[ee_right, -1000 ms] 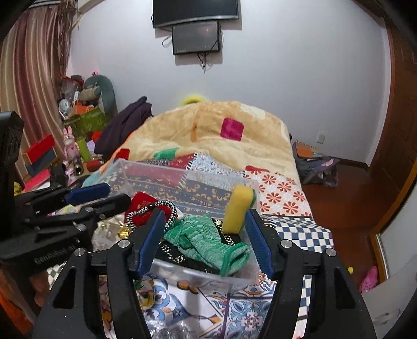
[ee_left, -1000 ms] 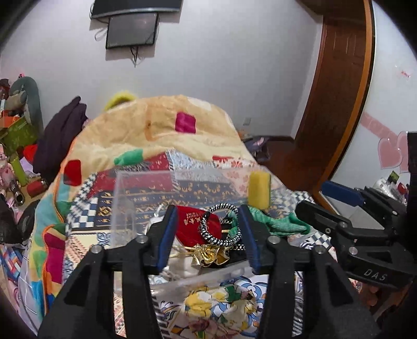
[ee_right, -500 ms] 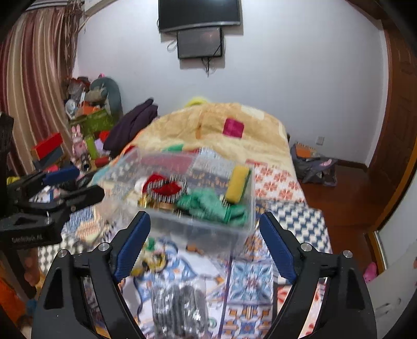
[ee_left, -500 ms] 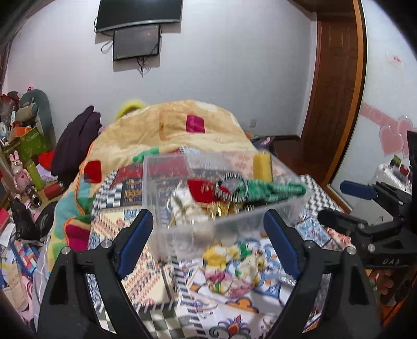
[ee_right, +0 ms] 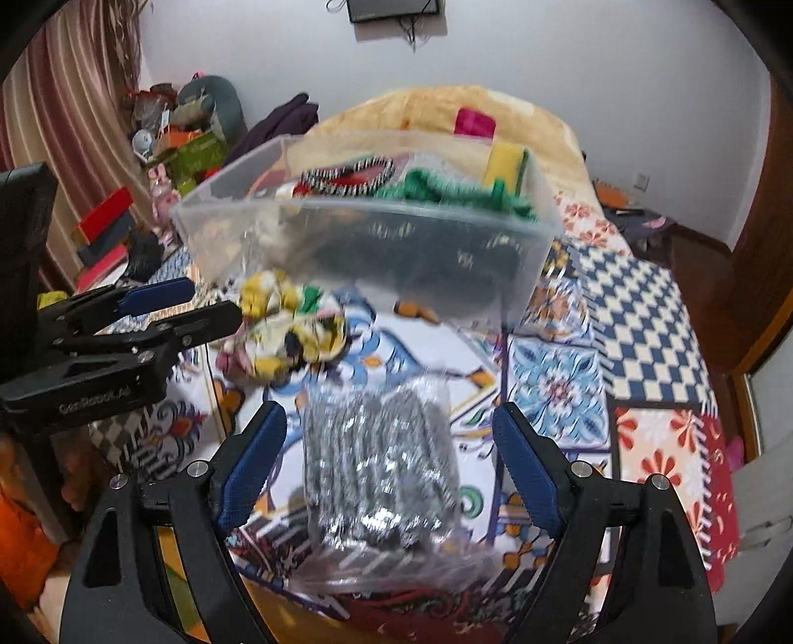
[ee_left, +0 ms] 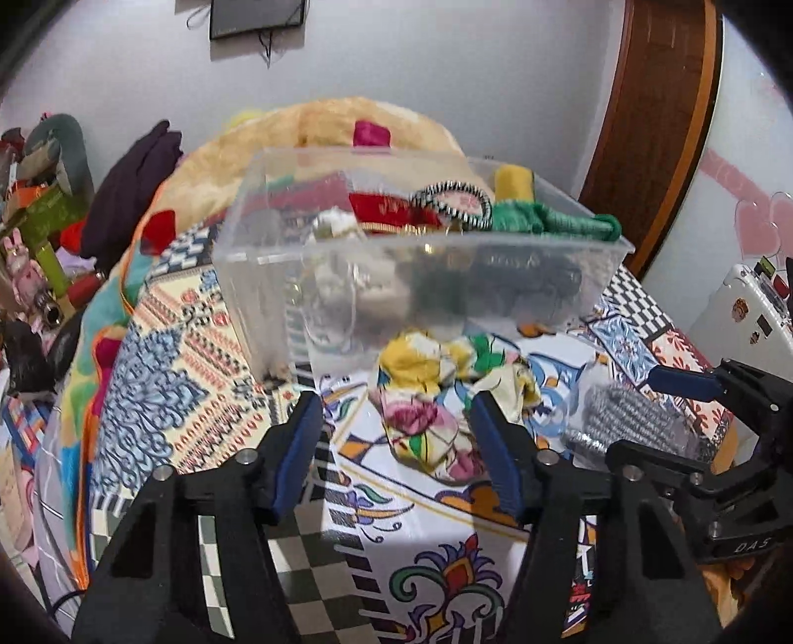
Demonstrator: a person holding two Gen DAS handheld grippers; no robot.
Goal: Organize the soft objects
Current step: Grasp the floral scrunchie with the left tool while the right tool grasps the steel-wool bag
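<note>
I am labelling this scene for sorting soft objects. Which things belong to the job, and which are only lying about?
Job:
clear plastic bin
floral cloth
bagged silver scrubbers
green knit cloth
yellow sponge

Lying about:
dark clothing
wall screen
wooden door

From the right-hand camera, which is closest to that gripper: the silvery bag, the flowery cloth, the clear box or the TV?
1. Bag of silvery scourers, between the right gripper fingers.
2. Flowery cloth, ahead, to the left.
3. Clear plastic box, behind the cloth.
4. Wall TV, far wall, top.
</note>
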